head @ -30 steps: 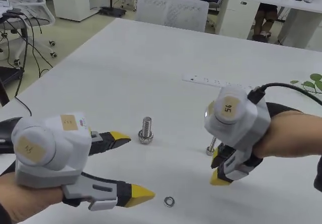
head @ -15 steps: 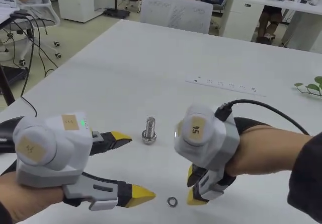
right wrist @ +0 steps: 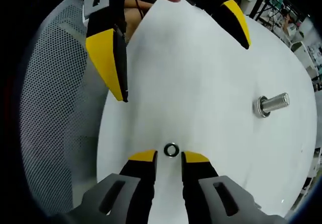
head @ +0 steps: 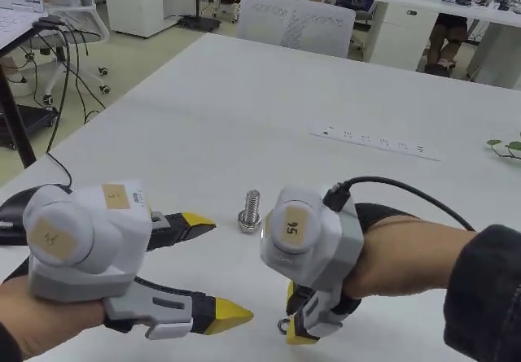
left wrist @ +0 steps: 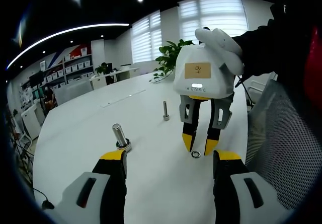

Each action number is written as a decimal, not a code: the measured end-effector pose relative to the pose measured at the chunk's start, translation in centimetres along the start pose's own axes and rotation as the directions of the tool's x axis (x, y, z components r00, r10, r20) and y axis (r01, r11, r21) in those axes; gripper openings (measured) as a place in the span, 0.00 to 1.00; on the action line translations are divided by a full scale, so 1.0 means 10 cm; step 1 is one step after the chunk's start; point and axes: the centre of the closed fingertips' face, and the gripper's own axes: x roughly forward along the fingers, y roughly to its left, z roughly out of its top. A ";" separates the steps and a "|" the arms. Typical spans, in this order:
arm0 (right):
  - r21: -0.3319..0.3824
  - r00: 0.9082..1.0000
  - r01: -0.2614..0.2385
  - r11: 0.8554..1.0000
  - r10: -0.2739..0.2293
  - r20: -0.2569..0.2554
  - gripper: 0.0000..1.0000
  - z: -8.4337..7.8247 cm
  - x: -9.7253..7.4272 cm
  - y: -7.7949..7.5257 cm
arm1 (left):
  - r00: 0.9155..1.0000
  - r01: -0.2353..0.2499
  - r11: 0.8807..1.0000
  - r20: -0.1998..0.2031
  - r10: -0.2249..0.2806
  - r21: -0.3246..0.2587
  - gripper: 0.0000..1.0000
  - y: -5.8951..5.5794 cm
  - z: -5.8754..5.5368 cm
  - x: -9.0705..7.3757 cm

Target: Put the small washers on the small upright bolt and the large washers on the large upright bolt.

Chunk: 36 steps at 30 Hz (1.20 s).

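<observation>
A small steel washer [right wrist: 171, 150] lies flat on the white table [head: 203, 110], near its front edge. My right gripper [right wrist: 169, 157] points down at it, open by a narrow gap, with its yellow tips on either side of the washer [left wrist: 195, 154] and just behind it. In the head view the right gripper [head: 295, 328] hides most of that washer. The large upright bolt [head: 251, 211] stands just behind, with a washer around its base [left wrist: 121, 144]. Farther off stands the small upright bolt [left wrist: 165, 110]. My left gripper [head: 218, 268] hovers wide open to the left, holding nothing.
A white power strip [head: 374, 142] lies across the far middle of the table. A grey mesh chair [head: 297, 20] stands at the far edge, and another mesh chair [left wrist: 292, 148] is beside the near edge. Plant leaves [head: 509, 146] reach in at the right.
My right gripper has moved left and toward me, from beside the small bolt down to the loose washer. The left gripper has stayed where it was.
</observation>
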 end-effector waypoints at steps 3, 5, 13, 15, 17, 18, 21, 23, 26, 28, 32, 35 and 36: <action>0.001 1.000 -0.004 1.000 0.004 0.003 0.20 0.01 0.01 0.00 | 1.000 -0.002 1.000 -0.001 0.002 -0.001 0.69 0.00 -0.01 -0.01; -0.005 1.000 0.001 1.000 -0.001 0.000 0.19 0.02 0.02 0.00 | 1.000 -0.005 1.000 0.001 0.005 -0.003 0.69 0.00 -0.01 -0.01; -0.030 1.000 0.020 0.999 -0.020 -0.010 0.18 0.02 0.03 0.00 | 1.000 -0.005 1.000 0.003 0.005 -0.004 0.69 -0.01 0.00 0.00; -0.031 1.000 0.021 0.999 -0.022 -0.010 0.18 0.02 0.02 0.01 | 1.000 -0.003 1.000 0.002 0.003 -0.003 0.69 -0.02 0.00 0.00; -0.028 1.000 0.023 0.999 -0.023 -0.006 0.18 0.02 0.02 0.01 | 1.000 -0.002 1.000 0.003 0.002 -0.003 0.69 -0.02 0.00 0.00; -0.022 1.000 0.021 1.000 -0.021 -0.003 0.17 0.02 0.02 0.01 | 1.000 -0.002 1.000 0.004 0.002 -0.003 0.69 -0.02 0.00 0.00; -0.020 0.999 0.032 0.999 -0.032 0.004 0.14 0.01 0.03 -0.01 | 1.000 0.001 1.000 0.003 -0.001 -0.003 0.69 -0.03 0.00 0.00; -0.023 0.999 0.032 0.999 -0.032 0.004 0.14 0.02 0.04 -0.01 | 1.000 0.003 1.000 0.002 -0.003 -0.003 0.69 -0.03 0.00 0.00; -0.026 0.999 0.033 0.999 -0.033 0.000 0.14 0.02 0.04 -0.01 | 1.000 0.005 1.000 0.002 -0.005 -0.001 0.69 -0.04 0.00 -0.01; -0.027 0.999 0.033 0.999 -0.033 -0.002 0.13 0.02 0.04 0.00 | 1.000 0.004 1.000 0.002 -0.004 -0.001 0.69 -0.03 0.01 -0.01; -0.005 1.000 0.020 1.000 -0.020 0.010 0.13 0.03 0.03 -0.01 | 1.000 0.005 1.000 0.000 -0.005 -0.001 0.69 -0.04 0.01 -0.01; 0.000 1.000 0.020 1.000 -0.020 0.002 0.13 -0.01 0.02 -0.01 | 1.000 0.007 1.000 0.000 -0.007 -0.002 0.69 -0.04 0.00 -0.01; 0.002 1.000 0.022 1.000 -0.022 0.002 0.13 -0.02 0.02 -0.02 | 1.000 0.008 1.000 -0.001 -0.008 -0.002 0.69 -0.04 0.00 -0.01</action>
